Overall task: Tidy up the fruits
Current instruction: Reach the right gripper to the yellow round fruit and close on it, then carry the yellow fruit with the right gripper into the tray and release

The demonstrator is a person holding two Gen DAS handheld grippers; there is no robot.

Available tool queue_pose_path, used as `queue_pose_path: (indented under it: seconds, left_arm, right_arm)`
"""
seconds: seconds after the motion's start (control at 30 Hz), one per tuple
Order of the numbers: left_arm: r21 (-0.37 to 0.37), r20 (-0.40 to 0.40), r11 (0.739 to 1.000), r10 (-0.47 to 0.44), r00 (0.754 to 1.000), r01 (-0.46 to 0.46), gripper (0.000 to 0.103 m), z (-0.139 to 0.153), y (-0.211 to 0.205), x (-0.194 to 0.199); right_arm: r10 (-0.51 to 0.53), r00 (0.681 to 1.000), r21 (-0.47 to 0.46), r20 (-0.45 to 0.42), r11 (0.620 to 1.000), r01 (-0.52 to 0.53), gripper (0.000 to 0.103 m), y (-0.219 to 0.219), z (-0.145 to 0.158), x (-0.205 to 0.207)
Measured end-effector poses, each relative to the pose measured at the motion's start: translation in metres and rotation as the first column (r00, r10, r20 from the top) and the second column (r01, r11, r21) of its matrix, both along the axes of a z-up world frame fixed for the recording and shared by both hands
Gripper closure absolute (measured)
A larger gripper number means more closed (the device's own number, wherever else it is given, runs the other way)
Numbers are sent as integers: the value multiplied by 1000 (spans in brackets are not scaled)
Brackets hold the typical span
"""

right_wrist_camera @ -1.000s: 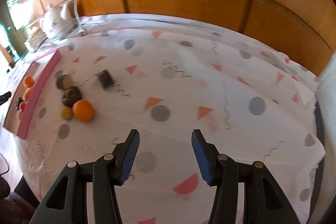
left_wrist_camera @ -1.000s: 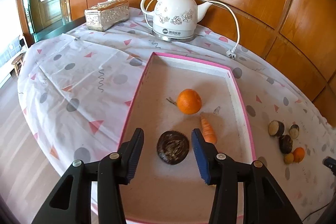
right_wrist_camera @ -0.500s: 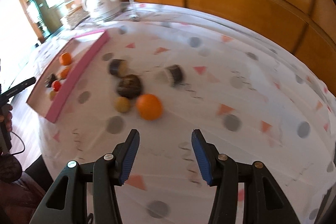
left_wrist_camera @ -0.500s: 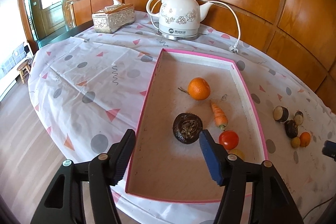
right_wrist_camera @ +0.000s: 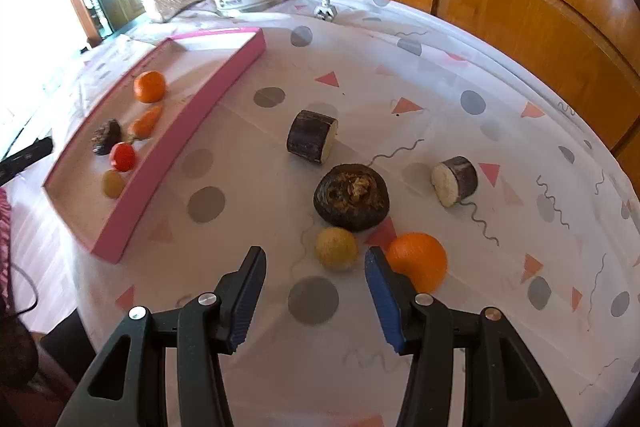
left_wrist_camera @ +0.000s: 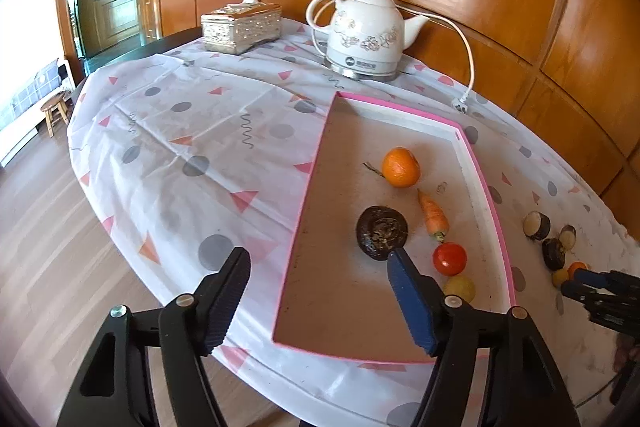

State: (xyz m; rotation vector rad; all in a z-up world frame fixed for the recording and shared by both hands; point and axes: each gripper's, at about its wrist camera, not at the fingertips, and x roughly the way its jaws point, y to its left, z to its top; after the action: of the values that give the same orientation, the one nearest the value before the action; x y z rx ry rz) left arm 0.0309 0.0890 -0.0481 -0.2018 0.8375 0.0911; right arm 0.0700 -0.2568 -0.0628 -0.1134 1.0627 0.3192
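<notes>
Right gripper point(right_wrist_camera: 314, 297) open and empty over the tabletop point(right_wrist_camera: 440, 75), nearing yellow fruit point(right_wrist_camera: 336, 249) beside orange point(right_wrist_camera: 418, 261) (touching? unclear); could nudge either rolling. Left gripper point(left_wrist_camera: 320, 301) just opened, empty, above pink tray point(left_wrist_camera: 308, 195).

Left hand-held gripper point(left_wrist_camera: 318, 293) just been opening, nothing between jaws (pointing downward); right hand-held gripper point(right_wrist_camera: 316, 289) parted, empty.

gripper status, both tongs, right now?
Left tongs: open, empty, jaws have just been opening; dark round fruit lies free in the pink tray.
Right tongs: open, empty, above the tablecloth near the small yellow fruit.
</notes>
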Motion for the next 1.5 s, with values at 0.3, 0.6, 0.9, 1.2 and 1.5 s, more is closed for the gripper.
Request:
queue_pose_path:
  seconds: [0.3,0.6,0.9,1.2,1.5]
  left_arm:
    - [1,30,993,115,993,-115,17,5,23,-11]
    - [19,61,990,136,989,-138,15,9,26,-15]
    - [12,73,990,143,987,-144,15,11,28,-20]
    - [-5,77,988,156,985,-156,8,11,33,-23]
    - [-17,78,984,176,981,-176,7,11,38,-25]
  right_arm:
    - [-64,997,-91,-36,994,61,69,7,-24,15]
    - [-96,995,-60,-40,994,94,72,2,-25,16]
    - [-46,999,-87,-18,995,44,77,23,-21,-1]
    - [40,999,-9,5,999,-40,77,52,-5,-21]
    - [141,986,65,86,987,-146,77,92,32,-31]
